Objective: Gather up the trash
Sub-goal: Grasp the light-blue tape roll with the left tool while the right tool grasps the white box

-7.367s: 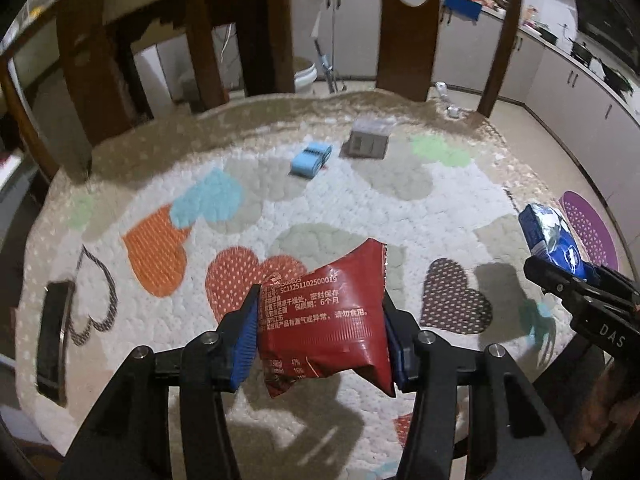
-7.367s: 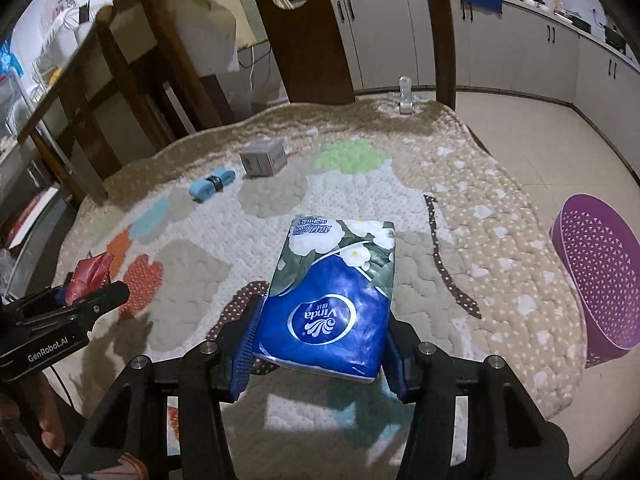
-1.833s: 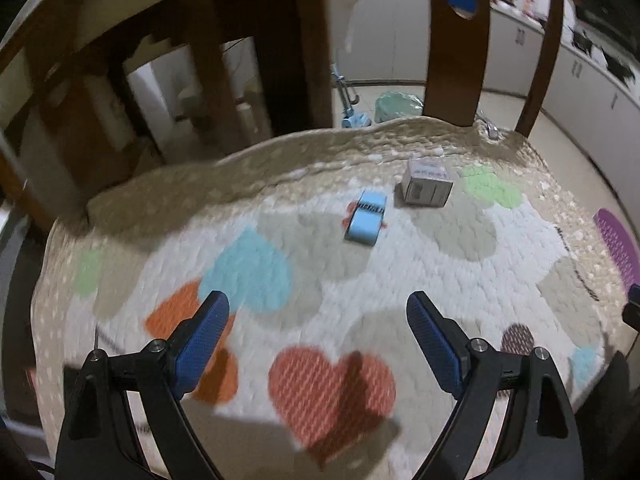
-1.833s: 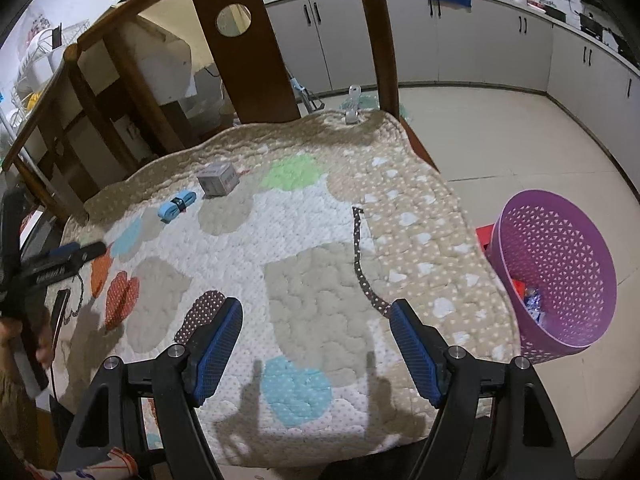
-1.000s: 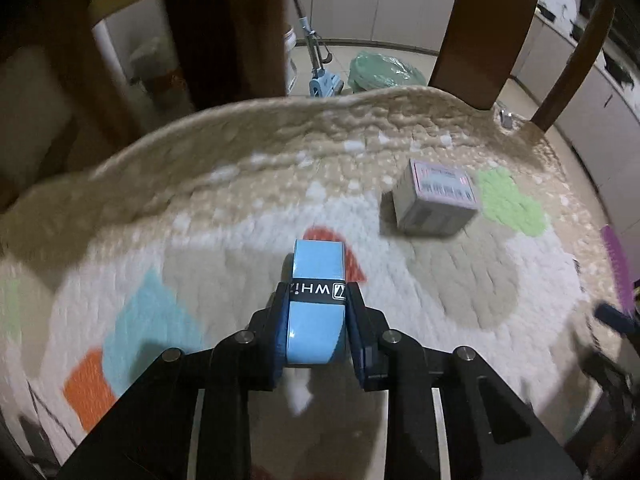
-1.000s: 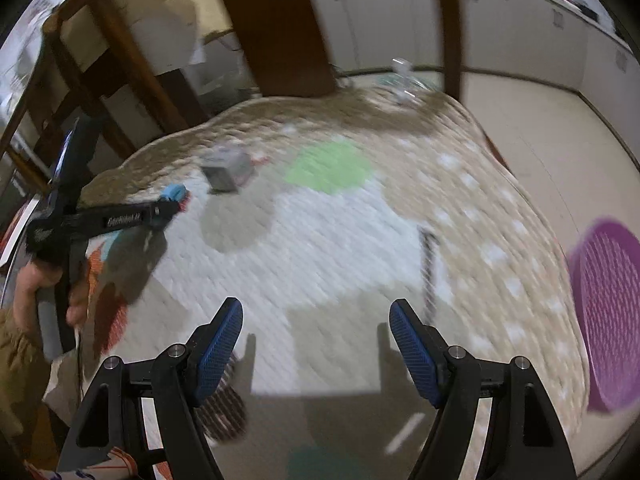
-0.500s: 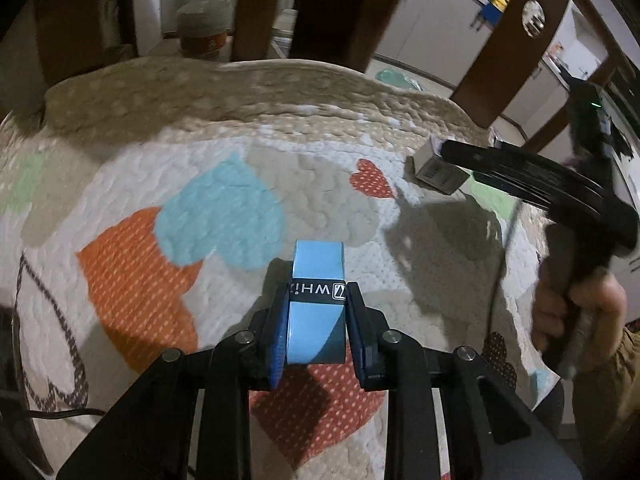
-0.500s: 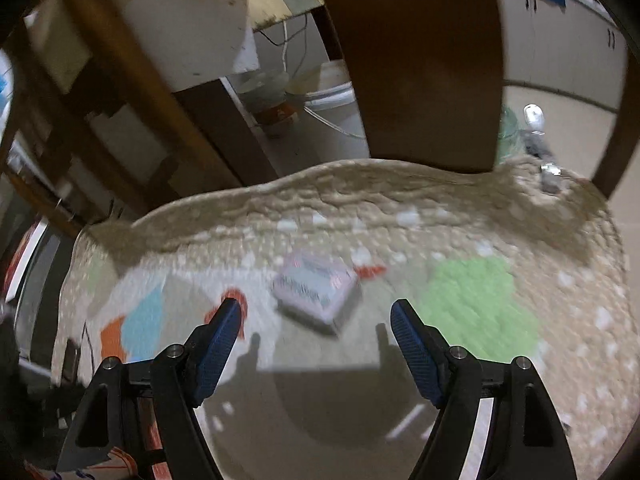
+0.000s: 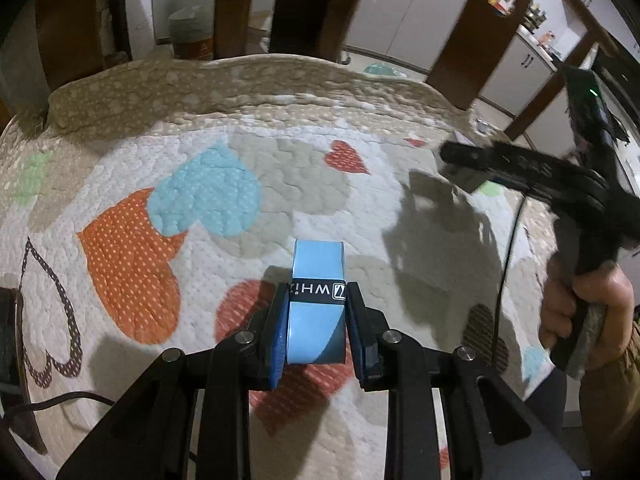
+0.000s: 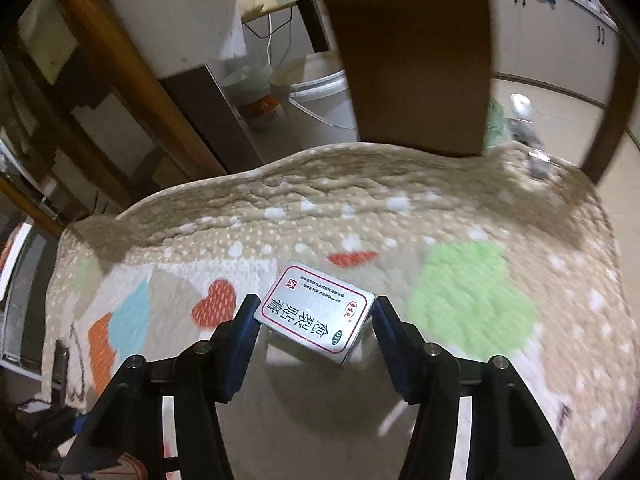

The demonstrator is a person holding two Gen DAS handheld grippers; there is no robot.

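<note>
Nearest the left wrist camera, the left tongs (image 9: 316,322) are clamped on a light blue rectangular packet with a black band printed in white letters (image 9: 317,304). The packet is held by its sides, its far end pointing away over the quilted heart-patterned cloth covering the table (image 9: 208,200).

In the right wrist view, the right tongs (image 10: 314,328) are set wide on either side of a small silver-grey cardboard box with a red border and red Chinese lettering (image 10: 316,314). The box sits skewed between the blue pads; whether they press it, and whether it rests on the cloth or is raised, cannot be told.

Farther right in the left view, a hand (image 9: 584,316) grips the handle of the right tongs, which reach across the table.

Beyond the far table edge stand dark wooden chair backs (image 10: 404,52), a white plastic bucket (image 10: 320,92) and grey kitchen cabinets (image 9: 404,20).
</note>
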